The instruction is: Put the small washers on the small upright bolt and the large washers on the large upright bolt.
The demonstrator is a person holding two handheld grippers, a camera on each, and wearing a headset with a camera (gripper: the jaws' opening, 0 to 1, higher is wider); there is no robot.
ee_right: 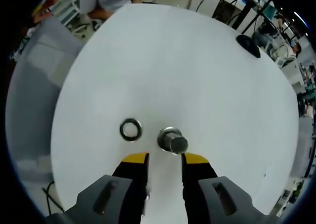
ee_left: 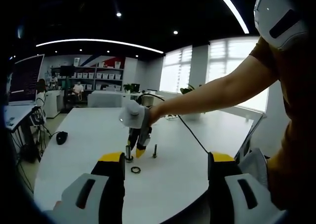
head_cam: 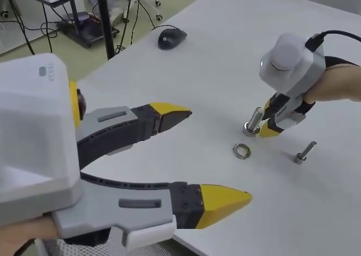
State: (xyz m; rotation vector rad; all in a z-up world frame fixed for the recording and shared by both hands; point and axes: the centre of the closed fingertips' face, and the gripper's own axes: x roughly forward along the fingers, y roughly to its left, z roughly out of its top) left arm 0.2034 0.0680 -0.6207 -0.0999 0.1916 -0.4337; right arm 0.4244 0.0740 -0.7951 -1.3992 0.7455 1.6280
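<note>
- We see a matte white table with a smooth, plain top. A dark, rounded mouse sits far back on it.
- The large bolt is shiny grey metal, a thick round shank standing on a broader base. We cannot tell whether that base is its head or a washer already on it.
- The washer is a flat metal ring with an open centre. It lies on the table just beside the large bolt without touching it.
- The small bolt is thin, bright metal and stands slightly tilted, near the large bolt and apart from the washer.
- The right gripper has grey plastic jaws with yellow wedge tips. They are parted a little, with nothing between them.
- In the right gripper view, the large bolt stands just ahead of that gap, and the washer lies ahead and to the left of the left tip.
- In the head view, one yellow tip sits just beside the large bolt's base.
- The left gripper has dark ribbed jaws with the same yellow tips, spread wide and empty. It is held well apart from the bolts and washer, which lie farther ahead.
</note>
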